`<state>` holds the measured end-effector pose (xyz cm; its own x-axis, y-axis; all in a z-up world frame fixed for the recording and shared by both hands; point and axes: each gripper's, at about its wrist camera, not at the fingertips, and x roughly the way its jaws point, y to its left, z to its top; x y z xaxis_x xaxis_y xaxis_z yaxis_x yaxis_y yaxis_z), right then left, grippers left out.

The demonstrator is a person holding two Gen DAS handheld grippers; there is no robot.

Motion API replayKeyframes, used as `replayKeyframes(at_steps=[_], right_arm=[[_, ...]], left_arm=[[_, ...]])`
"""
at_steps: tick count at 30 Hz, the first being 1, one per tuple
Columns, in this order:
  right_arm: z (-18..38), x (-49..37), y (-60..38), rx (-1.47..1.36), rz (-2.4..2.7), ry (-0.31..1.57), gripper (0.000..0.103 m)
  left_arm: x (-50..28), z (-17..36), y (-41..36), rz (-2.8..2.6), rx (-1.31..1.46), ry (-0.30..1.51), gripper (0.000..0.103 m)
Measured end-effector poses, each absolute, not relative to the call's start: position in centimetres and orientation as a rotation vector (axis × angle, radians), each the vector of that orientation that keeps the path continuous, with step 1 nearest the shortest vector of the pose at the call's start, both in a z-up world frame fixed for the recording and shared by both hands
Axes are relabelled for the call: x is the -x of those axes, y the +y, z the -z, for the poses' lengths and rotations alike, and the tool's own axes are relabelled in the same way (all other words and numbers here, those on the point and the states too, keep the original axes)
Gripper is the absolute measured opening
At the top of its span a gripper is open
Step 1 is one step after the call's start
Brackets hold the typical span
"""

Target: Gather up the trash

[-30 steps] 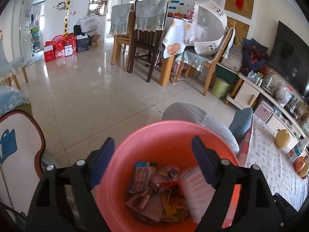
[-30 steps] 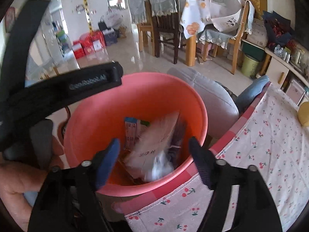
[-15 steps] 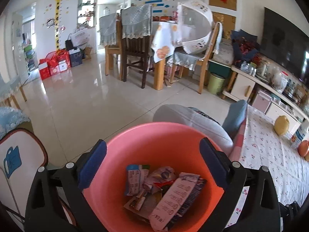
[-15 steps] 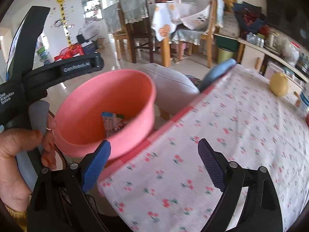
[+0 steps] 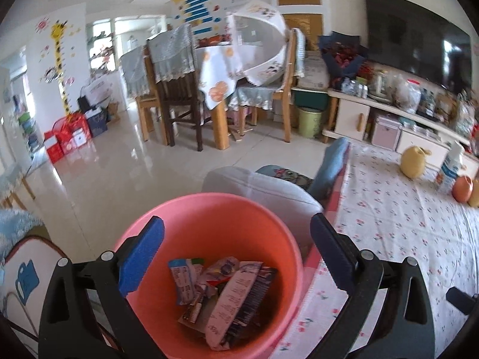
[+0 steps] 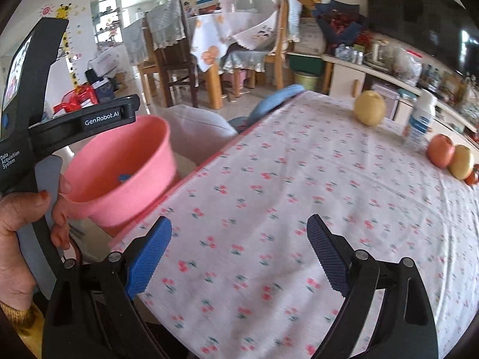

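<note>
Hovering your left gripper (image 5: pixel 236 257) over the pink bin (image 5: pixel 287 257), fingers just spread wide and empty, wrappers (image 5: pixel 224 296) lying inside. Your right gripper (image 6: pixel 239 251), fingers also freshly opened and bare, faces the tabletop (image 6: pixel 299 185), likely hunting more trash.

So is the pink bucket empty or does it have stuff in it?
It has stuff in it. Crumpled wrappers and packets lie piled on the bottom of the pink bucket; it is far from full.

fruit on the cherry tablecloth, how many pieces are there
4 visible: a yellow pear at the far side, then a red apple, a yellow apple and a small red fruit clustered at the right edge. More may lie beyond the frame.
</note>
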<state>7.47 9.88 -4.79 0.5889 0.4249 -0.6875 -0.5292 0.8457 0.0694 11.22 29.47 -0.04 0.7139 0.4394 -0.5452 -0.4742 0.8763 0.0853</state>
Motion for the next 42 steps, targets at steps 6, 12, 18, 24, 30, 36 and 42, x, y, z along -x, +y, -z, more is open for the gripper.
replayKeyframes(at_steps=[6, 12, 18, 24, 30, 36, 42], right_arm=[[4.7, -6.7, 6.1, 0.153, -0.476, 0.755, 0.091], [3.9, -5.7, 1.4, 0.12, -0.392, 0.745, 0.091], [3.3, -4.1, -2.6, 0.105, -0.317, 0.723, 0.091], [2.5, -1.9, -5.8, 0.101, -0.253, 0.699, 0.091], [1.2, 0.9, -9.0, 0.104, -0.185, 0.65, 0.091], [-0.7, 3.4, -11.9, 0.077, -0.126, 0.594, 0.091], [-3.2, 6.6, -14.1, 0.068, -0.068, 0.516, 0.093]], left_arm=[[-11.6, -0.2, 25.2, -0.441, -0.014, 0.574, 0.099], [-11.7, -0.1, 21.2, -0.381, -0.064, 0.568, 0.099], [-10.9, -0.3, 17.0, -0.304, -0.089, 0.563, 0.099], [-9.0, -0.7, 12.7, -0.215, -0.103, 0.55, 0.099], [-6.2, -1.8, 9.2, -0.162, -0.103, 0.5, 0.099], [-2.9, -4.0, 7.1, -0.089, -0.046, 0.427, 0.099], [-0.2, -6.0, 4.9, -0.007, -0.035, 0.402, 0.099]])
